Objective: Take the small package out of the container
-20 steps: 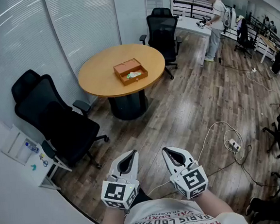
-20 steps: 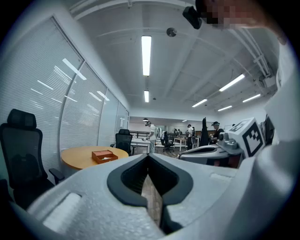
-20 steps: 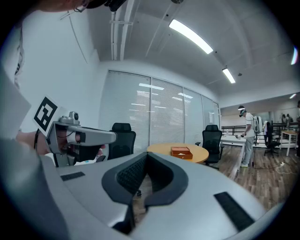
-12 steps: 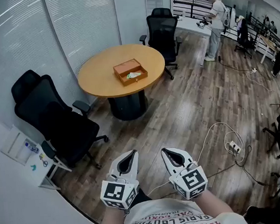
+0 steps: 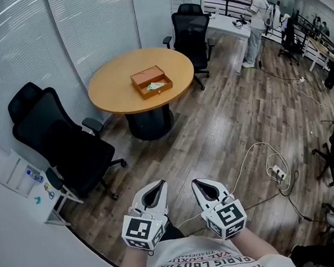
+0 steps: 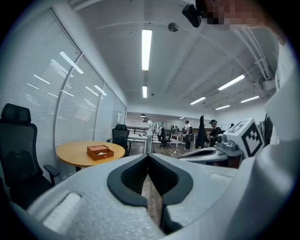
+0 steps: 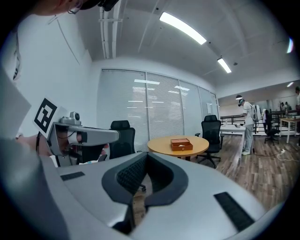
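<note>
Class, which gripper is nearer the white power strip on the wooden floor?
Right. The right gripper is left of the white power strip; the left gripper is farther left.

**Round bench, one box**

A round wooden bench [image 5: 113,88] stands on a plank floor [image 5: 213,126]. One open orange box [image 5: 151,82] lies on its top, near the middle. Beside the bench, the floor carries a black chair [image 5: 57,139] and a white cable [image 5: 262,162].

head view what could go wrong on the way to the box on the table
The cable and power strip lie loose on the floor to the right; a foot could catch them. The black chair stands close to the round table, narrowing that side. The small package sits low inside the box, whose walls may hinder a grasp.
</note>
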The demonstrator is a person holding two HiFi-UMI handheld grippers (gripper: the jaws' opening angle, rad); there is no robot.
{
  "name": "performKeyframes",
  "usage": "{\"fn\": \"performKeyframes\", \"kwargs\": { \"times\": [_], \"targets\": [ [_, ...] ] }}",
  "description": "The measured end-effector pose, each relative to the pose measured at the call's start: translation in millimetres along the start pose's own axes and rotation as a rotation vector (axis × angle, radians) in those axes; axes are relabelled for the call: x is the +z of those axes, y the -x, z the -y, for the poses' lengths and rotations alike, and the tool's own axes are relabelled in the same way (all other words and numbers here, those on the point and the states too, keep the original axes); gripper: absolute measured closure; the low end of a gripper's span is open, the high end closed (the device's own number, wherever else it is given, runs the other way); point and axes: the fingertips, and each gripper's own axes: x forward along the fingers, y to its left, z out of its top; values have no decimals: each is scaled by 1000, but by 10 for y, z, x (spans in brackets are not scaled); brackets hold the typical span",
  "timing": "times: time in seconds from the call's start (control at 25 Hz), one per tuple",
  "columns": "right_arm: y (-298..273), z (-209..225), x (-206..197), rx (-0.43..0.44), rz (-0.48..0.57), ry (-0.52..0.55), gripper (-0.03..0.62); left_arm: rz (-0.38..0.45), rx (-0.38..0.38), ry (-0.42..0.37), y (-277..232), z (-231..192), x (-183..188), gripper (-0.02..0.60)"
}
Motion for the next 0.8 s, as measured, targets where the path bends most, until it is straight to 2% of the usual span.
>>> {"fn": "performKeyframes", "kwargs": {
  "times": [0.16,0.36,0.52,0.8],
  "targets": [
    [-223,183,2,9,-11,-19,586,-2,-2,-6,-226,-147,29,569],
    [-741,452,-14,14,-45,-11,586,-20,11,25,-663,-589,1,570],
    [-1274,785,18,-13,-94,-4,586,-21,2,39,-1128,-992,78,569],
    [-2311,1310,340,-50,-123,-1,586,-11,-34,26,-1990,-1901,407,570]
  ]
}}
